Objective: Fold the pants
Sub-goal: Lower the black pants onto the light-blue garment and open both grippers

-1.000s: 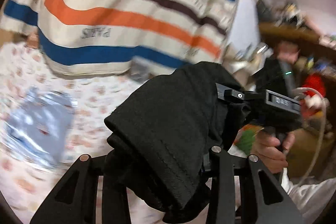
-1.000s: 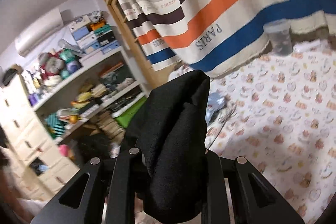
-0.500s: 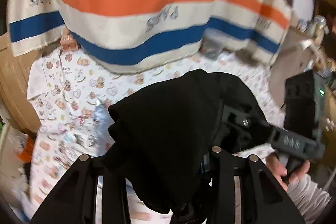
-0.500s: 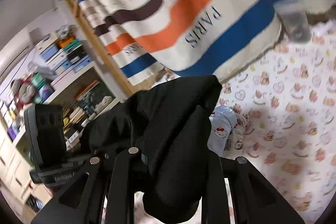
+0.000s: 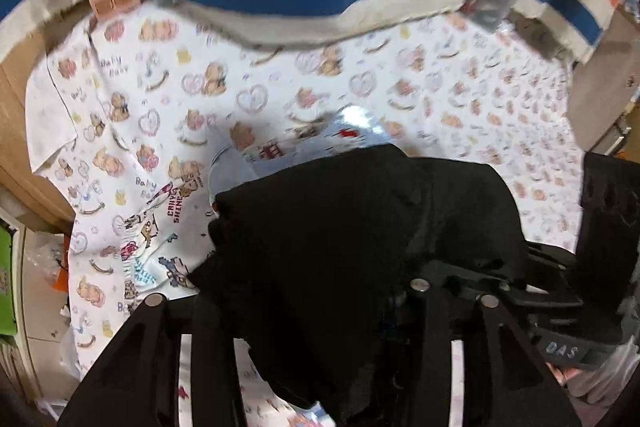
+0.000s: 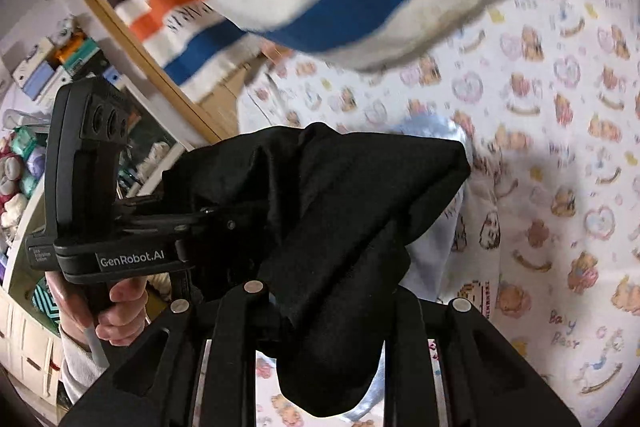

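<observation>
My left tool (image 5: 308,311): jaws opening, black pants (image 5: 340,227) bunched between fingers, above bear-print sheet (image 5: 460,99). My right tool (image 6: 320,307): clamped on same pants, cloth draping leftward; long axis unclear.

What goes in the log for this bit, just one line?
stage: carrying black pants over bear-print sheet | left gripper: opening, pants between jaws | right gripper: shut on pants | fold: unfinished

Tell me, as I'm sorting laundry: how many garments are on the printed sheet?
2: the black pants, bunched between both tools, and a pale blue printed garment lying beneath them. More may be hidden under the pants.
</observation>
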The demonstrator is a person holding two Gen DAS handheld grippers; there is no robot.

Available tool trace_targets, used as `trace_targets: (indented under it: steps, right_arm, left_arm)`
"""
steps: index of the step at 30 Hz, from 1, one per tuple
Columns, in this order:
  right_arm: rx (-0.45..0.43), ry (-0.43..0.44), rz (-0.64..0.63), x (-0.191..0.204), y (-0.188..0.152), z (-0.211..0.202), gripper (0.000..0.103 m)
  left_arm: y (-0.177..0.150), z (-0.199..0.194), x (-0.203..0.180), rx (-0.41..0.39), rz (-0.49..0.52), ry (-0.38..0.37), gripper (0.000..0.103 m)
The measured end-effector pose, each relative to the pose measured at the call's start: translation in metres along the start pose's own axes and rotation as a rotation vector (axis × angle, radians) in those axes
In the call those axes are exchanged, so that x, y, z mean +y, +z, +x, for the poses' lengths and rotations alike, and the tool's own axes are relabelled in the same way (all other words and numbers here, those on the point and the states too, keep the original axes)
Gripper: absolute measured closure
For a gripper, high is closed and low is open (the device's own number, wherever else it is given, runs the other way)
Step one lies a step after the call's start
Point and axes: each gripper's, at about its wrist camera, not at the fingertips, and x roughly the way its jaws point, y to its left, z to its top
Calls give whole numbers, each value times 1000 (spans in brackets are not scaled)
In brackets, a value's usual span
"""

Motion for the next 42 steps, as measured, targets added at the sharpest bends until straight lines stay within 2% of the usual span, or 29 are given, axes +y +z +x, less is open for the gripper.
trace_targets:
  steps: [2,4,5,7,8,9,10,13,15,17,19,20,21,22,23,24,25,28,31,34,37,38,39,42]
  right_arm:
    - [13,-26,3,-7,-5,9,80]
    - [16,-61,-4,-13,-9,16,79]
    - [11,-77,-14,-15,-11,18,75]
    - [7,-101,-27,-18,-12,17,62]
    - [7,-122,-31,-20,-13,15,44]
    - [5,-142,-32,-23,-14,12,31]
    - [3,-148,-36,-25,-13,9,29]
    - [3,-148,-79,-30,-11,-6,29]
    - [-31,-155,-87,-32,-9,-20,29]
    - [-120,-150,-99,-31,-4,-40,29]
    - [-167,-135,-149,-22,1,-49,42]
    - [-158,-109,-177,-16,4,-50,62]
    - [-138,-79,-187,-12,7,-48,72]
    - [-110,-41,-184,-8,9,-43,72]
    - [-100,-34,-175,-6,9,-39,74]
    - [-94,-42,-169,-4,8,-34,74]
    - [-81,-52,-171,-3,6,-26,74]
    - [-29,-95,-177,-10,-5,-7,74]
    - [0,-129,-165,-25,-15,8,74]
    - [-3,-111,-168,-37,-20,15,73]
    - [-6,-156,-183,-37,-18,16,53]
    - [-8,-179,-180,-37,-17,15,40]
    - [-11,-182,-172,-39,-16,13,37]
    - [-38,-145,-135,-44,-9,-6,37]
  left_arm:
    - [0,14,3,7,14,38,47]
    - [-2,26,9,-5,24,107,29]
    - [-3,28,14,-18,24,134,27]
    - [-5,28,24,-42,-5,125,20]
    - [-6,25,32,-53,-35,95,20]
    - [-6,21,40,-67,-71,75,20]
    - [-7,16,47,-82,-96,81,20]
    - [-11,-4,54,-130,-100,159,21]
    - [-14,-20,52,-166,-92,217,21]
    - [-17,-34,48,-224,-91,189,21]
    - [-19,-45,40,-283,-93,118,26]
    - [-20,-48,34,-305,-92,88,30]
    - [-20,-47,28,-314,-91,65,39]
    - [-18,-44,23,-310,-94,52,53]
    - [-17,-38,19,-294,-107,53,61]
    - [-16,-29,16,-266,-125,64,72]
    - [-16,-20,16,-240,-143,81,76]
    - [-20,14,28,-158,-230,152,76]
    - [-29,26,40,-189,-276,109,73]
    - [-32,27,45,-196,-298,97,65]
    - [-36,23,43,-202,-302,124,58]
    - [-38,19,42,-215,-304,127,57]
    - [-40,15,43,-228,-301,126,57]
    - [-48,-6,33,-298,-274,126,57]
